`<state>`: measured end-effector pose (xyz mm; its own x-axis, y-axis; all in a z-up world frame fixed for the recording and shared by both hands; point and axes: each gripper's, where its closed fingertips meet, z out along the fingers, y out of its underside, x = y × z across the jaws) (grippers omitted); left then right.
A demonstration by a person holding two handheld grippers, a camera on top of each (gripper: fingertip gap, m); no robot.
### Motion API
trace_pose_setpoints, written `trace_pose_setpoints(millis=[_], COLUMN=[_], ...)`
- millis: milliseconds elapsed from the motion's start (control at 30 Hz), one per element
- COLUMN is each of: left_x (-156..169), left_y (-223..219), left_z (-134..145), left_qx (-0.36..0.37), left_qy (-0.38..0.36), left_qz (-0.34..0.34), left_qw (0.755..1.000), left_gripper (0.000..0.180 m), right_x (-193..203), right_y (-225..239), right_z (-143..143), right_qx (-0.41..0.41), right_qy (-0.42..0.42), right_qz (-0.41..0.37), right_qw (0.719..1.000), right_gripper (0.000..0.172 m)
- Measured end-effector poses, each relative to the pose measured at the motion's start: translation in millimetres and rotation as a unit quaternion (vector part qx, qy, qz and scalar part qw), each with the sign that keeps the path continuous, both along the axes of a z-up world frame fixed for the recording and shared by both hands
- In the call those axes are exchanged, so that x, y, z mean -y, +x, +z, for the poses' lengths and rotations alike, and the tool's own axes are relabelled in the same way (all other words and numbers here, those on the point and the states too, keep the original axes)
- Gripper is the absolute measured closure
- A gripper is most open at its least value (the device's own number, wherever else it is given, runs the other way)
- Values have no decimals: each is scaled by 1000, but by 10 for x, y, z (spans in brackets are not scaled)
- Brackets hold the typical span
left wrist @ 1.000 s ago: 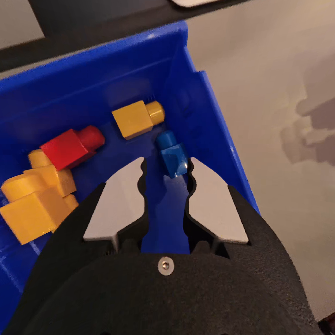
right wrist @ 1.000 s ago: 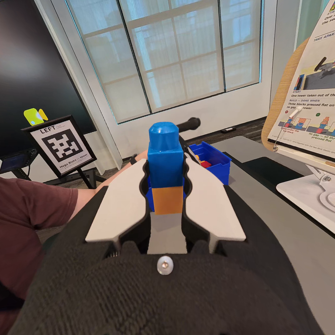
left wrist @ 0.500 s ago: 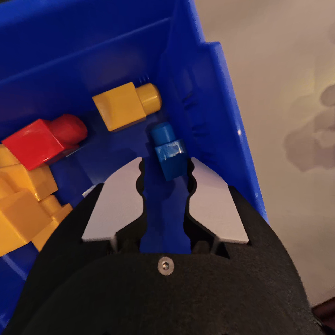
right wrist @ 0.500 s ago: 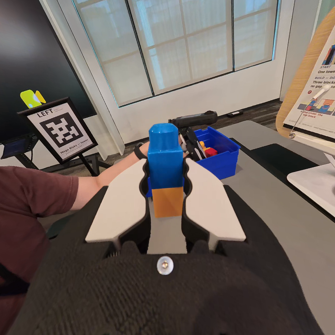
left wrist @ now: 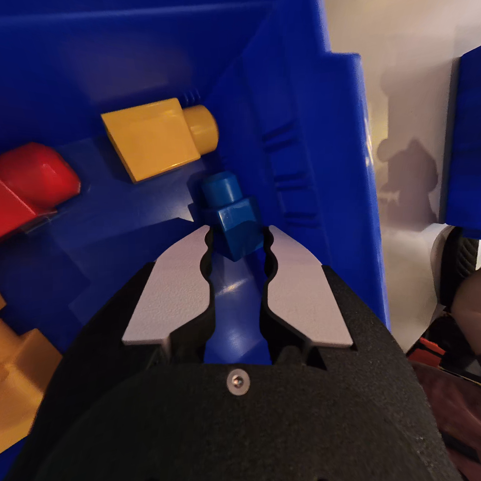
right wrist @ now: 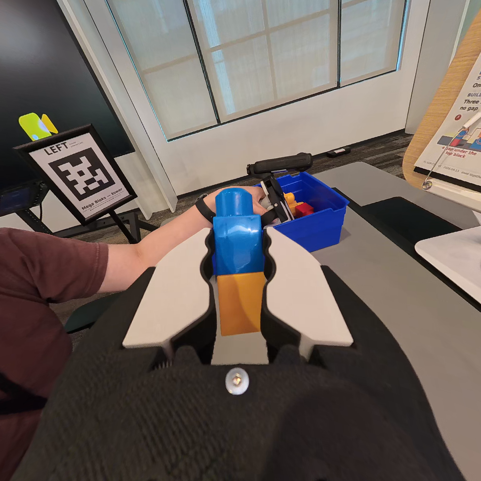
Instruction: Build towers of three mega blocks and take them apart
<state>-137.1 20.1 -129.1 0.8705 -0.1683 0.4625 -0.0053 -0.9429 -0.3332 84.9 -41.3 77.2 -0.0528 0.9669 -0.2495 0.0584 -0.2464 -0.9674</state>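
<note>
- My right gripper (right wrist: 238, 250) is clamped on a two-block stack, blue block (right wrist: 235, 234) over orange block (right wrist: 238, 304), held above the table (right wrist: 377, 299).
- My left gripper (left wrist: 238, 234) is down in the bin (left wrist: 351, 156), fingers either side of a small blue block (left wrist: 238, 229) by the wall; whether both pads press it yet, I cannot tell.
- I'd square the pads on its flat sides before lifting; it sits skewed, and the wall crowds my right finger (left wrist: 291, 260).

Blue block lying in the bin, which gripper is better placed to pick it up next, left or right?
Left. The left gripper is down in the blue bin with its fingers either side of the blue block. The right gripper already clamps a blue-on-orange stack.
</note>
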Motion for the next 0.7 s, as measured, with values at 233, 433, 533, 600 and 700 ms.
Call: trace_pose_setpoints(millis=[233,433,533,600,700], left_x=[100,186,147,129,99], left_y=[-16,-155,-185,-145,-140], left_z=[1,7,25,43,21], left_qx=[8,-5,-16,-26,-72], left_qy=[-18,-33,-20,-15,-12], left_qz=[-23,-19,-19,-23,-25], left_qw=[1000,999,999,999,997], left_gripper=[146,147,147,147,142], right_x=[32,48,44,43,44], right_y=[-16,-19,-25,-30,-30], right_z=[-3,3,-7,-12,-13], right_qx=[5,4,6,6,7], right_qy=[7,8,8,7,8], right_qz=[3,6,6,6,6], right_qw=[1000,1000,1000,1000,1000], right_gripper=[136,136,136,136,136])
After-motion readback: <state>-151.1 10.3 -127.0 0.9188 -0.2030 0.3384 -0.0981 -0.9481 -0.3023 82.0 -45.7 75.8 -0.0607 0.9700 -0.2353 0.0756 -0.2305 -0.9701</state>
